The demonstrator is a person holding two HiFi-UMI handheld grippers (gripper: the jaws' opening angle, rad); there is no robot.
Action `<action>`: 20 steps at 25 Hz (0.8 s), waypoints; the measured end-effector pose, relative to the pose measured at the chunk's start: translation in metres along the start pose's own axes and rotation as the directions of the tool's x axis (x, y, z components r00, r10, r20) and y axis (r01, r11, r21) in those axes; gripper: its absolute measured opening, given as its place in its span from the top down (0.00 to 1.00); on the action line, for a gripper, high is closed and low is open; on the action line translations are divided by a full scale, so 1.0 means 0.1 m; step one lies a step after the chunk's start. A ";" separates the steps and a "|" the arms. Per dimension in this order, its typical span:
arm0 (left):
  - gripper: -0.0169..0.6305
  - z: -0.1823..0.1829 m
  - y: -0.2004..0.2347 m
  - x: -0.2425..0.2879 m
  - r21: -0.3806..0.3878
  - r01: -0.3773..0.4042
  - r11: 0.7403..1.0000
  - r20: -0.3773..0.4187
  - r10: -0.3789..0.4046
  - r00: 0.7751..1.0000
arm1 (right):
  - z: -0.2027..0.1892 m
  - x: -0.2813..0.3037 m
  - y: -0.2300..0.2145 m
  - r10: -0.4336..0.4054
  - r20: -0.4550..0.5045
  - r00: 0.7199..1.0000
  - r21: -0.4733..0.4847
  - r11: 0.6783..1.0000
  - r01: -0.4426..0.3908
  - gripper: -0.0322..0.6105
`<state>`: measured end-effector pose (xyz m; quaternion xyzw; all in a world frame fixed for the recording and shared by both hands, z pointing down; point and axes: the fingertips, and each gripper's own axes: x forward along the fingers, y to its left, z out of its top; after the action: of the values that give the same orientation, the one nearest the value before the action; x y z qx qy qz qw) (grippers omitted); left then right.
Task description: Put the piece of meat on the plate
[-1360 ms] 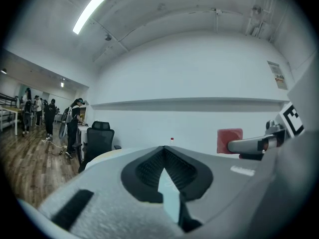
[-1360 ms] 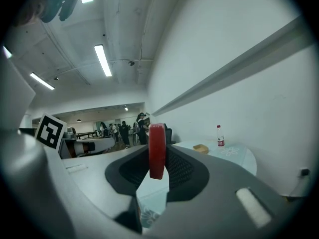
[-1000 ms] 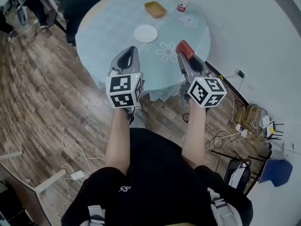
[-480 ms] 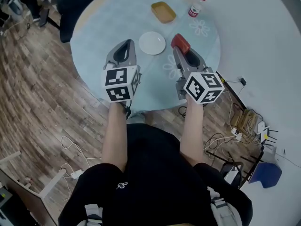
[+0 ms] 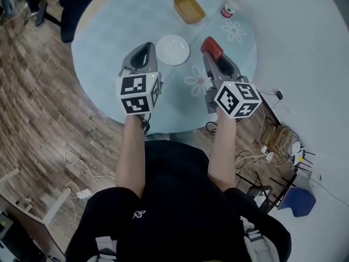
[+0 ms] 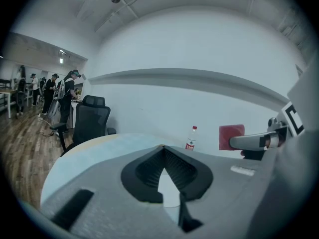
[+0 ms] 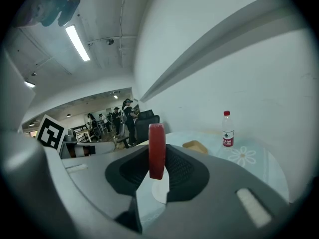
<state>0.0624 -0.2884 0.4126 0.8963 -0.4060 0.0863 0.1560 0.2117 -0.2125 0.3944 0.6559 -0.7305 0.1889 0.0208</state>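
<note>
A round table [image 5: 94, 64] is covered by a pale blue flowered cloth [image 5: 131, 15]. A white plate [image 5: 173, 49], a yellow dish [image 5: 189, 9] and a bottle [image 5: 232, 5] are set apart on it.

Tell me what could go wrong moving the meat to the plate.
The meat stands on edge, pinched only at the right gripper's tips, so it could slip out short of the plate. The left gripper appears close beside the plate and might knock it.

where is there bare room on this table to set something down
Bare: the table left of the white plate and yellow dish; the plate is empty too. Busier far right: dish and water bottle.
</note>
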 end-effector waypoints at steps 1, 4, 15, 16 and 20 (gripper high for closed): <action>0.98 -0.02 0.01 0.03 -0.002 -0.007 1.000 -0.009 0.007 1.000 | -0.02 0.04 -0.03 0.004 -0.011 1.000 0.004 1.000 -0.004 0.80; 0.98 -0.03 0.05 0.10 -0.016 -0.032 0.999 -0.017 0.032 0.999 | -0.01 0.15 -0.11 0.022 -0.032 0.999 0.010 1.000 -0.022 0.80; 0.98 -0.23 0.35 0.32 -0.076 -0.125 0.989 -0.065 0.121 0.991 | -0.64 0.72 -0.30 0.098 -0.258 0.961 0.064 0.994 -0.084 0.80; 0.98 -0.22 0.40 0.31 -0.079 -0.137 0.987 -0.065 0.132 0.989 | -0.70 0.77 -0.30 0.105 -0.277 0.955 0.071 0.994 -0.089 0.80; 0.98 -0.19 0.62 0.30 -0.093 -0.184 0.978 -0.062 0.179 0.982 | -0.97 1.01 -0.26 0.139 -0.353 0.925 0.101 0.989 -0.110 0.80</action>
<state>0.0345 -0.3412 0.4515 0.8440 -0.4857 0.1038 0.2022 0.2023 -0.2807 0.5188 0.5630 -0.7464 0.3354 0.1160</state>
